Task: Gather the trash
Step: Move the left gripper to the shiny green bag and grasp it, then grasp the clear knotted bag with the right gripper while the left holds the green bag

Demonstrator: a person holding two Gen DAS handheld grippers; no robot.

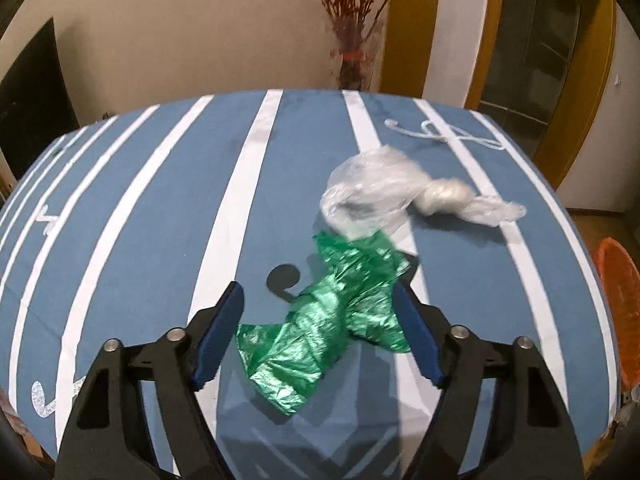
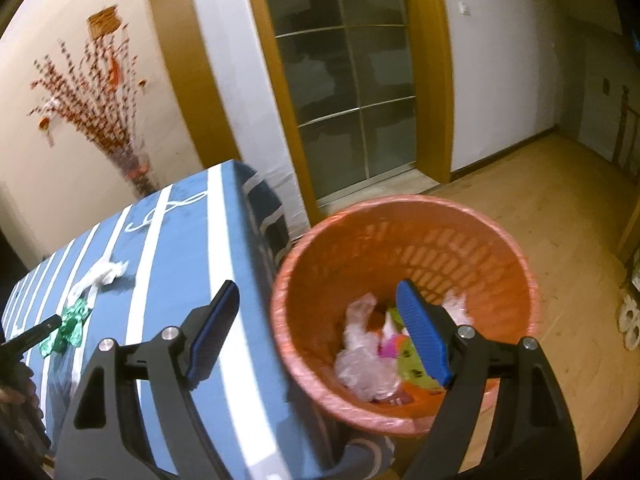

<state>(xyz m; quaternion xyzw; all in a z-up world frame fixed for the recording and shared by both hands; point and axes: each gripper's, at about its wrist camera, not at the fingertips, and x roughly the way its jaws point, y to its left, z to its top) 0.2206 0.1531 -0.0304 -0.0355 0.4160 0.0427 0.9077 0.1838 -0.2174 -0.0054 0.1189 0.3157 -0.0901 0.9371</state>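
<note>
Now the left claw [image 1: 318, 312] gapes around the green bag [image 1: 320, 328] on the tabletop [image 1: 140, 220]; the right claw [image 2: 316, 304] hangs empty and spread over the basket [image 2: 404, 208]. Thin film may slip out.

In the left wrist view the orange basket [image 1: 616, 312] at 3 o'clock is cut off by the picture's edge, and the right finger of the left hand-held gripper [image 1: 318, 294] hides a part of the green plastic bag [image 1: 320, 332]. In the right wrist view the right hand-held gripper [image 2: 316, 292] covers some of the trash [image 2: 368, 364] inside the basket, which is blurred so the colourful pieces cannot be identified. At 9 o'clock there, the left hand-held gripper shows only as a dark tip, and its opening cannot be told from this view.
</note>
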